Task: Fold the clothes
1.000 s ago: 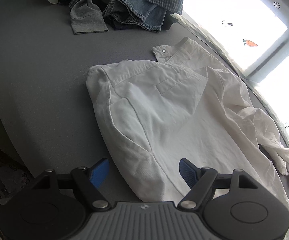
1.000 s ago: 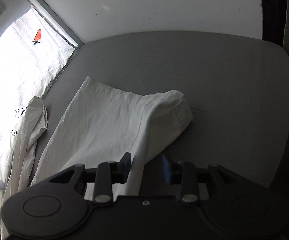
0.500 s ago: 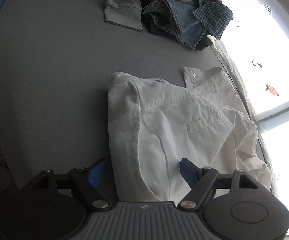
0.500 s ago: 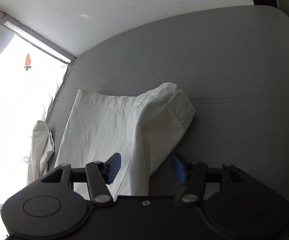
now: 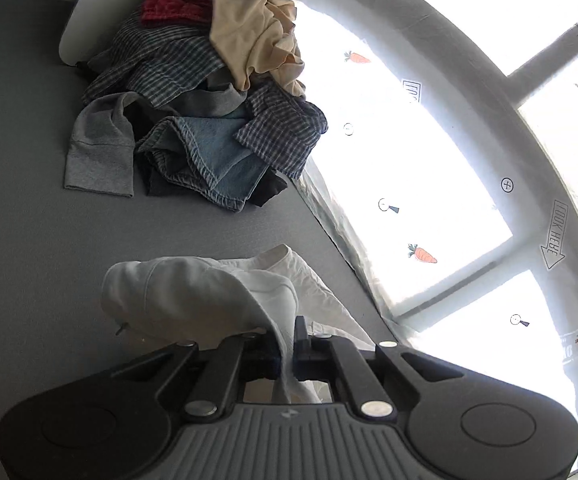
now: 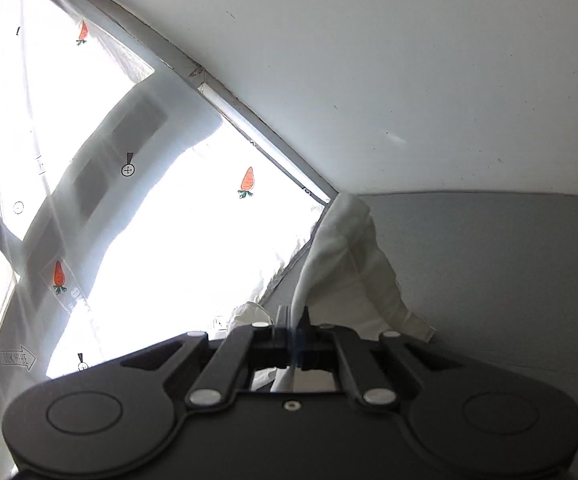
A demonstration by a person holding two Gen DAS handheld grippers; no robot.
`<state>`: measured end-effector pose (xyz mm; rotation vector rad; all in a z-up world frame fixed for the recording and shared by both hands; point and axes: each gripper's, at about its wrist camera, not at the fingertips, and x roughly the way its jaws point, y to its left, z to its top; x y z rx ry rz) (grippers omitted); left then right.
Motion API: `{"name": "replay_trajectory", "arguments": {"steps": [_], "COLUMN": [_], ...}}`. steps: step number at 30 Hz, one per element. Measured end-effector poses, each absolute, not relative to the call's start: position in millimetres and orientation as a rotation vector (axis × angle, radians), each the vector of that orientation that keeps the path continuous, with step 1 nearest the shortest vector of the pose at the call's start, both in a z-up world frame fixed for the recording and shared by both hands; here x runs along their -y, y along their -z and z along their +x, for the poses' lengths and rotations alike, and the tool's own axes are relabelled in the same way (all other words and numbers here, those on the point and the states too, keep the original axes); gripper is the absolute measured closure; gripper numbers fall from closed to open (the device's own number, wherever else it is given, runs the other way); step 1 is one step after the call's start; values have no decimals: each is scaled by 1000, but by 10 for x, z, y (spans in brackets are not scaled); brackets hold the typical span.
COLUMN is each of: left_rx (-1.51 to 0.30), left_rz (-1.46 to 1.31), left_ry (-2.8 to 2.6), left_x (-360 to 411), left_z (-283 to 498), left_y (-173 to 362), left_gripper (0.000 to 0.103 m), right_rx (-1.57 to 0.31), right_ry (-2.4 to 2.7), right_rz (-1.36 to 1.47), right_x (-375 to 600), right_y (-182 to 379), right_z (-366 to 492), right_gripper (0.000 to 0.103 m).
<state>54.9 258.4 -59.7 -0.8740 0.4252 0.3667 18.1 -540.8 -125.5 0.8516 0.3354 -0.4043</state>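
Table: a broad grey table (image 5: 29, 216) set against the bright window (image 5: 429, 184); it carries everything here and leaves flat room for folding.
Heap of clothes: a jumble of checked, denim, grey, red and cream garments (image 5: 209, 92) piled at the far end of the table, well apart from the work, probably parked there to await their turn.
White shirt: the white shirt (image 5: 193, 300) lies near the window edge of the table, one side raised off the surface and draped over toward the rest; crumpled, soft, with seams showing on the lifted part. From the right it rises as a narrow peak (image 6: 345, 264).
Left gripper: left gripper (image 5: 287, 344) clamped tight on a fold of shirt cloth running between its fingers.
Right gripper: right gripper (image 6: 295, 334) likewise pinched closed on a strip of the same shirt.
Reason for the hold: two grips along one edge let the side swing over evenly, I would guess.
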Motion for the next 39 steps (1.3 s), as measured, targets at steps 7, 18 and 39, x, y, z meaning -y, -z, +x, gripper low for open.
{"name": "replay_trajectory", "arguments": {"steps": [7, 18, 39], "left_rx": [-517, -857, -782], "left_rz": [-714, -603, -306], "left_ry": [-417, -599, -544], "left_x": [-2509, -2523, -1994], "left_z": [129, 29, 179], "left_y": [652, 1567, 1009], "left_gripper": [98, 92, 30], "right_rx": [-322, -723, -792], "right_ry": [404, 659, 555], "right_rz": [672, 869, 169], "right_x": [5257, 5407, 4497], "right_y": [1083, 2330, 1759], "right_z": [-218, -509, 138], "right_gripper": [101, 98, 3]}}
